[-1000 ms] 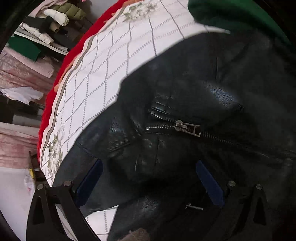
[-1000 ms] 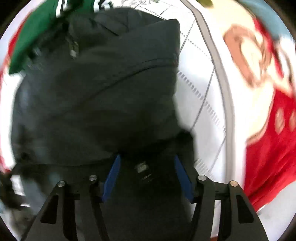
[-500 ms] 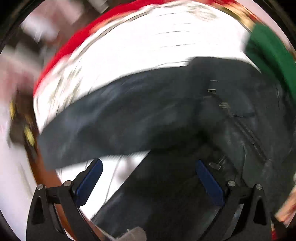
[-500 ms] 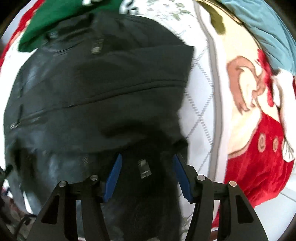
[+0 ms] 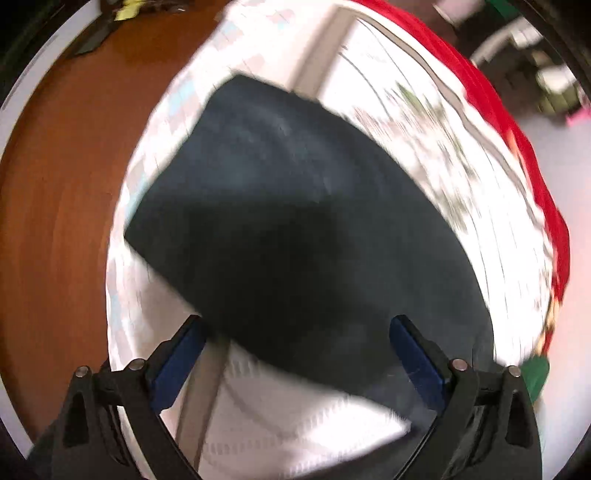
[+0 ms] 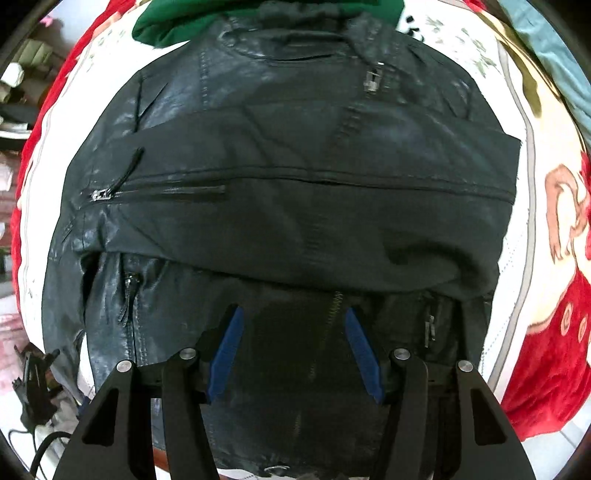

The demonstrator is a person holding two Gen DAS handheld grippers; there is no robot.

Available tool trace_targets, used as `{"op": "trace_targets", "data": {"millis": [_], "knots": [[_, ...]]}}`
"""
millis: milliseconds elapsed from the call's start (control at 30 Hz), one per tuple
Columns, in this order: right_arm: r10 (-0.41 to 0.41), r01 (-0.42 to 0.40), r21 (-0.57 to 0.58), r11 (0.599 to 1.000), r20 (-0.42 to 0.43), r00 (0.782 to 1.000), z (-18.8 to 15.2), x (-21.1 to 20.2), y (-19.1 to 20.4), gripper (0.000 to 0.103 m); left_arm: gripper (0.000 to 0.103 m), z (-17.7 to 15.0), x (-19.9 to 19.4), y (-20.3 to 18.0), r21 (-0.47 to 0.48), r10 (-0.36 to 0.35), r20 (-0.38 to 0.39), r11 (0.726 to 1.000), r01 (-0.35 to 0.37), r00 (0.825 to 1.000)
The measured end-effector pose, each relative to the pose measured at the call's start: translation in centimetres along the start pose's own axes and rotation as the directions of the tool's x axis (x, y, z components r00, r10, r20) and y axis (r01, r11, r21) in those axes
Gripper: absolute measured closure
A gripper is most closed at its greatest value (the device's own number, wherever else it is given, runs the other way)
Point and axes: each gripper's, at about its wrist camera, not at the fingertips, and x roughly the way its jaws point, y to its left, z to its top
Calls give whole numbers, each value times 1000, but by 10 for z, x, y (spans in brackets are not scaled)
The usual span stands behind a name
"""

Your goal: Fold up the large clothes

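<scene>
jacket [image 6: 288, 206] on quilt [image 6: 517, 258] | green garment [image 6: 177, 22] behind jacket | blanket [image 6: 546, 350] right of quilt

The left wrist view was aimed down past its fingers [image 5: 295, 354], close over a blurred dark sleeve [image 5: 295, 221]. The right wrist view was held low above the jacket [image 6: 288, 192]. The white quilt [image 5: 295, 424] was shared by both.

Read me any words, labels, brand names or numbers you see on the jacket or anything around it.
No text can be read in either view.
Black jacket: zippers and seams only; no label or brand shows.
Bedspread: pictures and patterns, no letters.
Green garment: white marks beside it, too cut off to read.
Left wrist view: too blurred to read anything.
</scene>
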Motion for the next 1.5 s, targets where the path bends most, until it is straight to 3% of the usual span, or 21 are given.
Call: {"op": "trace_targets", "data": {"millis": [133,200,300,367,433,500,567,667,767,867,933,1000,1067,1100,1133,1167,1267,1367,1500], "knots": [[4,-4,11,1000,-9,1000,2,7,22,43,13,22,8,-6,-11,40,89,999,-39,995],[-9,9,12,1000,-5,1000,2,11,25,43,42,29,3,-21,48,68,178,996,-78,982],[-63,63,-4,998,18,998,11,18,51,43,78,30,-13,-51,158,177,316,959,-236,932],[-147,149,-34,988,57,987,19,18,66,43,87,31,-22,-54,192,213,376,934,-300,902],[-223,229,-55,972,105,969,20,17,79,43,91,25,-32,-59,240,209,435,911,-336,876],[-263,274,-70,959,135,955,26,15,89,33,93,21,-45,-70,298,187,500,880,-371,846],[-293,309,-87,947,155,943,24,17,98,33,94,24,-51,-86,352,159,554,844,-403,817],[-316,338,-111,935,176,932,37,26,109,33,95,-6,-65,-113,434,83,626,790,-434,776],[-284,301,-97,949,162,945,46,34,105,33,96,-41,-87,-147,518,-22,659,738,-433,752],[-198,202,-29,979,123,973,63,47,86,33,97,-80,-101,-179,605,-126,655,679,-417,745],[-149,149,8,989,111,983,63,42,73,33,97,-105,-113,-200,678,-208,616,630,-378,760],[-111,105,57,993,106,988,63,36,51,33,98,-140,-118,-224,755,-274,542,575,-316,795],[-92,81,104,991,106,990,60,29,28,33,98,-174,-121,-243,829,-335,450,500,-249,827],[-81,66,136,988,106,991,58,25,13,33,98,-201,-120,-254,877,-367,379,437,-203,850],[-79,61,160,985,105,991,60,24,-2,33,98,-226,-119,-265,903,-380,330,394,-172,864],[-78,56,201,978,101,992,57,20,-20,33,98,-257,-115,-274,940,-393,249,320,-122,885],[-75,44,304,952,91,993,49,13,-64,33,98,-331,-102,-287,987,-373,39,160,22,927],[-95,55,409,911,77,993,35,8,-113,33,98,-413,-80,-290,993,-294,-119,-9,122,948],[-108,73,514,855,38,993,10,11,-167,33,98,-486,-52,-284,973,-178,-201,-149,175,963]]}}
